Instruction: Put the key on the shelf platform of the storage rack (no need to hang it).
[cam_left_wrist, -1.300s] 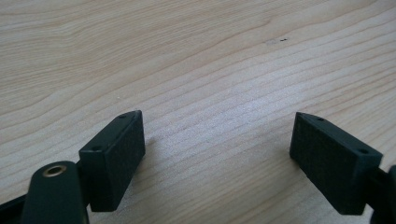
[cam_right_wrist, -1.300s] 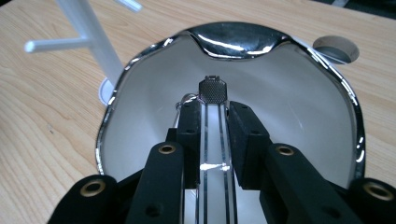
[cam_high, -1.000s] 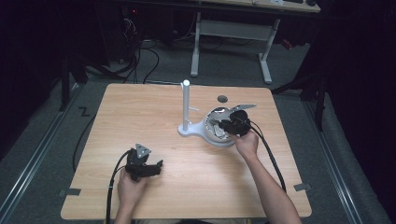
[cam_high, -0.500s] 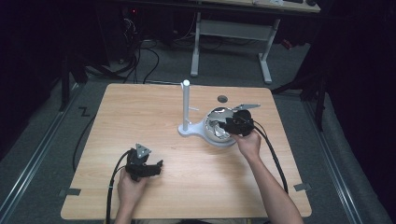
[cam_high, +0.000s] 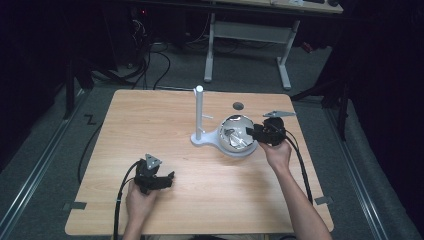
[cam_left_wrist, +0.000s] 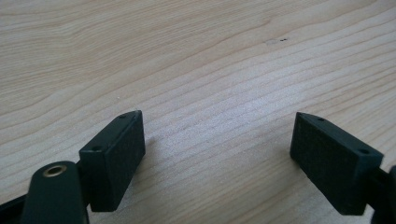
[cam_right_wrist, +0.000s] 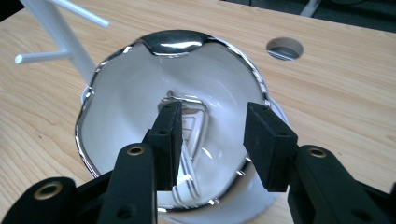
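A lab or workshop was suggested: behind the wooden table (cam_high: 150, 125), loose cables (cam_high: 150, 60) and a metal-legged workbench (cam_high: 250, 35) were seen.

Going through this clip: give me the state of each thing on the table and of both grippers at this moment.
Shiny bowl: upright on the white stand's base, mouth up, nothing gripping it.
White stand: upright on the table, pegs bare.
Right gripper: over the bowl, jaws just opened, nothing between the pads.
Left gripper: jaws wide apart, empty, low over bare wood.
Table: round hole near the far edge, uncovered.
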